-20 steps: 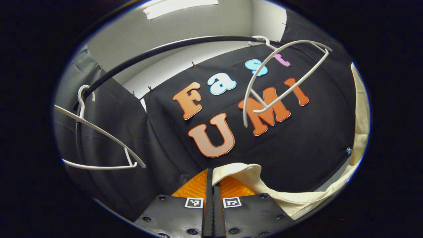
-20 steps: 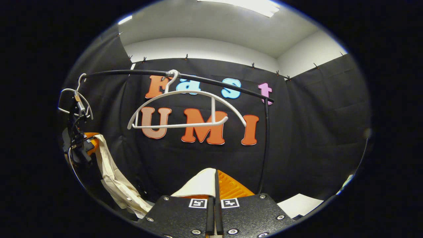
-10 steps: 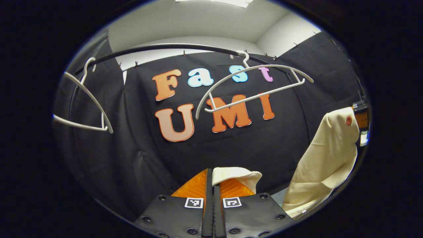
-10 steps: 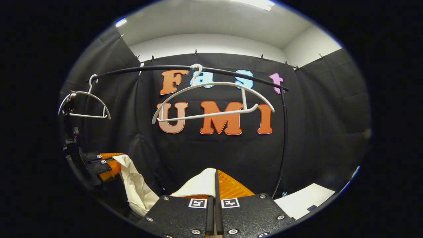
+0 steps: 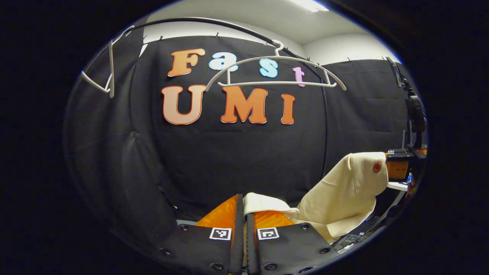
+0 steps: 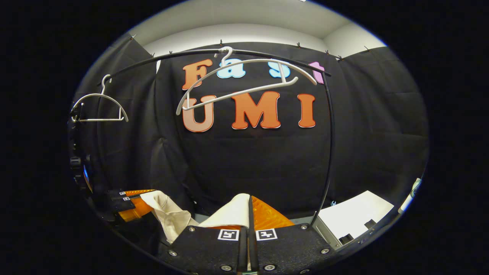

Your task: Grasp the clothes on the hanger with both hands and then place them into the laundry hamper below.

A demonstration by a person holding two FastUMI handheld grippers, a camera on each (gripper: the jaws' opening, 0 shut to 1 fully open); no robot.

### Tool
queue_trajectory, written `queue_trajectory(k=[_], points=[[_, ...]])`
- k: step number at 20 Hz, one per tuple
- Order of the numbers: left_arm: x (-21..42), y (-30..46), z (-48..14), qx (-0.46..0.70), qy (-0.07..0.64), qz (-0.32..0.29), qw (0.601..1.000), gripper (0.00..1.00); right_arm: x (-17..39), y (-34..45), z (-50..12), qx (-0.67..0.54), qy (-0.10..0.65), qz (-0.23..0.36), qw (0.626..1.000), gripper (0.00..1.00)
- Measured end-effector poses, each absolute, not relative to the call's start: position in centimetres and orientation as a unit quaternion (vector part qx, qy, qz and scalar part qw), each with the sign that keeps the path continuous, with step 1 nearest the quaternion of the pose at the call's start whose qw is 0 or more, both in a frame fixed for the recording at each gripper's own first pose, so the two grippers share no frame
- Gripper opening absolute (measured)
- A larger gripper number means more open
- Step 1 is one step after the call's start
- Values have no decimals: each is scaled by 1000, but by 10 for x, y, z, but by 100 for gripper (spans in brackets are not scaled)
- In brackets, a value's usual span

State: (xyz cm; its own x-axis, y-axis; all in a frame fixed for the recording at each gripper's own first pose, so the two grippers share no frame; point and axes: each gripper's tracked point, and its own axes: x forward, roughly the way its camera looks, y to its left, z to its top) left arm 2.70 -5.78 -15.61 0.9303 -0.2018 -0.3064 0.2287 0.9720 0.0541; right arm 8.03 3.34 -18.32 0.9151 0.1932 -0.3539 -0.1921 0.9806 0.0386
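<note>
Left gripper view, left to right: an empty white hanger [image 5: 109, 72] hangs at the far left of the black rail [image 5: 214, 23]. A second empty white hanger [image 5: 275, 72] hangs near the rail's middle. The left gripper [image 5: 241, 214] sits at bottom centre, its jaws closed to a thin gap on one edge of the cream garment [image 5: 344, 191]. The garment runs right from there, draping below the right gripper [image 5: 399, 168], which holds its other end.

Right gripper view, left to right: the left gripper [image 6: 126, 198] holds a corner of the cream garment [image 6: 172, 214] at lower left. The right gripper [image 6: 248, 214] sits at bottom centre, jaws nearly closed on a garment fold. A white box-like object [image 6: 355, 217] lies at lower right; whether it is the hamper cannot be determined.
</note>
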Motion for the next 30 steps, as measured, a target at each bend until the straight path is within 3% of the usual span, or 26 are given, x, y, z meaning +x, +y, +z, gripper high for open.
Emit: queue_trajectory(k=[17,24,28,30], points=[[-10,-55,-324,-1,361,-103,927,12,40,36,-359,13,370,88,925,3],[-36,-39,-358,-39,417,-67,906,12,10,26,-412,24,444,68,893,6],[-44,-34,-367,-49,437,-60,896,16,-4,23,-431,34,476,57,877,12],[-43,-31,-371,-63,443,-52,893,27,-11,24,-437,44,488,56,870,18]])
